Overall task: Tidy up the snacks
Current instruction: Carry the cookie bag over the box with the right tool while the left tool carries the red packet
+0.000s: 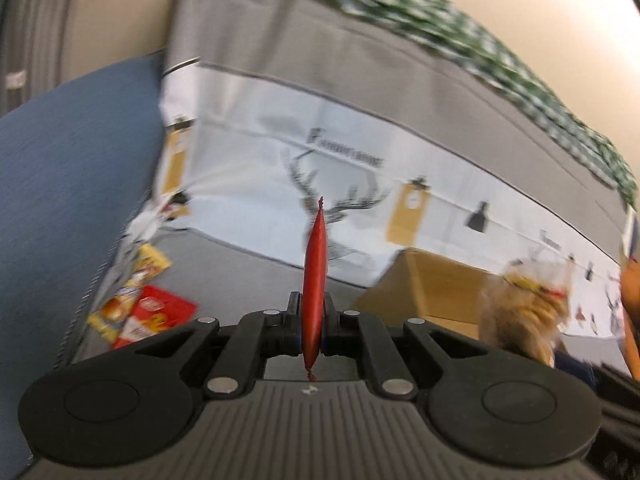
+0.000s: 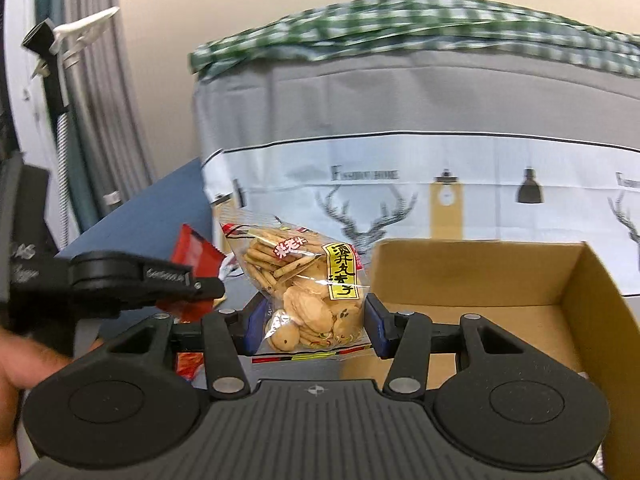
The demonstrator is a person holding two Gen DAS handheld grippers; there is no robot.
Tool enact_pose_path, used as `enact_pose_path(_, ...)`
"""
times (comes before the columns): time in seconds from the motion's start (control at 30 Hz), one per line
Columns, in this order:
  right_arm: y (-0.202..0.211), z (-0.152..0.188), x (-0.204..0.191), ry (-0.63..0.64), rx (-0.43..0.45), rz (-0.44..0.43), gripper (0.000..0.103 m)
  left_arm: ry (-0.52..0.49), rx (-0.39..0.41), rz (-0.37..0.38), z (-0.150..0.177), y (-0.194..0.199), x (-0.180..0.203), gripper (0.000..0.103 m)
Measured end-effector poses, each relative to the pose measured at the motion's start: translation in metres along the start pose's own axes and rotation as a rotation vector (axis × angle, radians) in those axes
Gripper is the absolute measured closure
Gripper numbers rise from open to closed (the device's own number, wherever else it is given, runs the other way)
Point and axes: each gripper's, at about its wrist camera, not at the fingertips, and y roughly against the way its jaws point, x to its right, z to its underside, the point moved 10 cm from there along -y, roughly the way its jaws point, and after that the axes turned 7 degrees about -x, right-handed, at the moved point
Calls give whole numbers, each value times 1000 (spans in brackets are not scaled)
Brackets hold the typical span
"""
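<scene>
Red packet (image 1: 315, 280) edge-on in clamped left claw (image 1: 313, 316); cracker bag (image 2: 308, 288) pinched in right claw (image 2: 314, 320).

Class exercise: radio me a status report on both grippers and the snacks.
Left gripper shut on thin red snack packet. Right gripper shut on clear cracker bag. Open cardboard box ahead, unobstructed.

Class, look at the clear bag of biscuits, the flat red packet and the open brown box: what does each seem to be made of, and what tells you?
Clear bag of biscuits: thin glossy plastic film; contents show through.
Flat red packet: probably foil or plastic laminate; shiny, thin, crimped ends.
Open brown box: matt cardboard, with plain tan walls and folded corners.
</scene>
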Motion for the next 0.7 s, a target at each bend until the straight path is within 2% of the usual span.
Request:
enact_pose_path(0.27, 11, -9, 48, -68, 49, 83, 51, -104, 69, 135, 4, 7, 65, 95)
enact_pose_path(0.4, 15, -12, 78, -113, 60, 140, 51, -143, 70, 196, 12, 6, 92, 95)
enact_pose_path(0.7, 14, -9, 128, -222, 58, 233, 51, -222, 70, 275, 28, 7, 129, 95)
